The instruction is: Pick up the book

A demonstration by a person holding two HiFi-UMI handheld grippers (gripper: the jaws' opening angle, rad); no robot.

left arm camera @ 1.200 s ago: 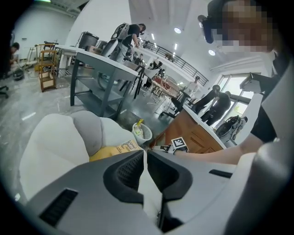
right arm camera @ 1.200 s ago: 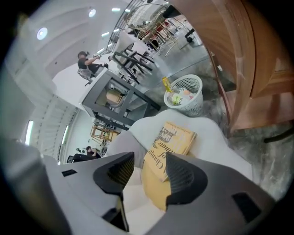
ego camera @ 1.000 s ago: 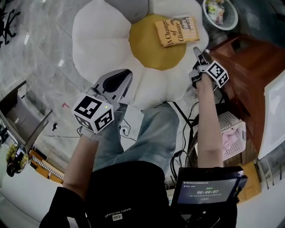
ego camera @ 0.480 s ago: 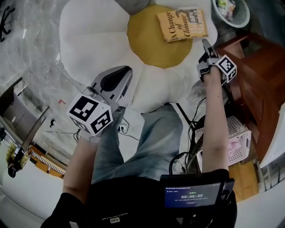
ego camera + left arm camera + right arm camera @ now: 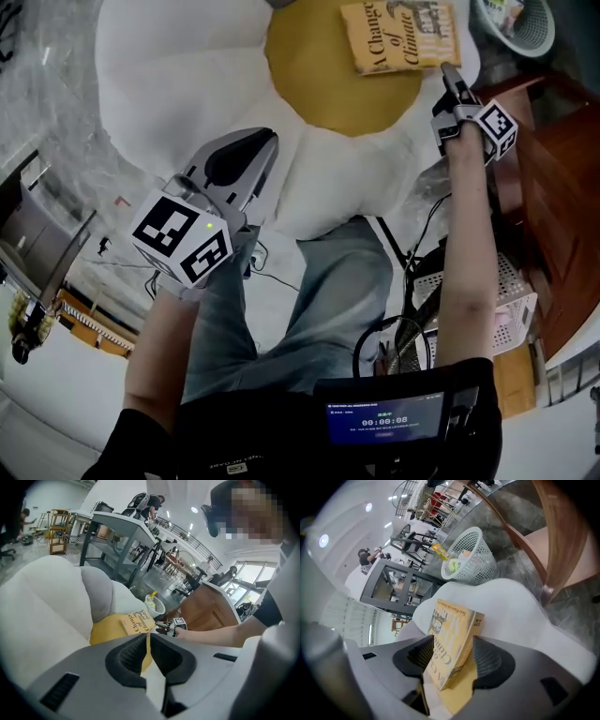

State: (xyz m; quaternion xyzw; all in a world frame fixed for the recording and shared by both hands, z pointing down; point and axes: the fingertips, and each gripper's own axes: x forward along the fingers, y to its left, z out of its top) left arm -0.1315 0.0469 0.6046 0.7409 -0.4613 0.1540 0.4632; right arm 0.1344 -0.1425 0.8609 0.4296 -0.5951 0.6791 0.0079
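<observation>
A yellow book (image 5: 398,37) lies flat on the yellow centre (image 5: 319,89) of a white flower-shaped cushion (image 5: 187,75). My right gripper (image 5: 449,71) is at the book's near right edge. In the right gripper view the book (image 5: 452,639) stands between the wide jaws of the right gripper (image 5: 450,657), and neither pad presses on it. Those jaws have just been opening. My left gripper (image 5: 251,155) hangs over the cushion's near petals, short of the book, jaws nearly together with nothing between them. From the left gripper (image 5: 146,654) the book (image 5: 137,622) is seen ahead.
A white mesh basket (image 5: 530,23) with rubbish stands beyond the cushion at the right. Brown wooden furniture (image 5: 553,159) flanks the right arm. A white slatted crate (image 5: 511,300) and cables (image 5: 403,253) lie by the person's legs. Marble floor (image 5: 56,141) spreads at the left.
Both grippers have sunk toward the cushion. The right gripper has come up to the book's near edge. The left gripper has stayed short of the book.
</observation>
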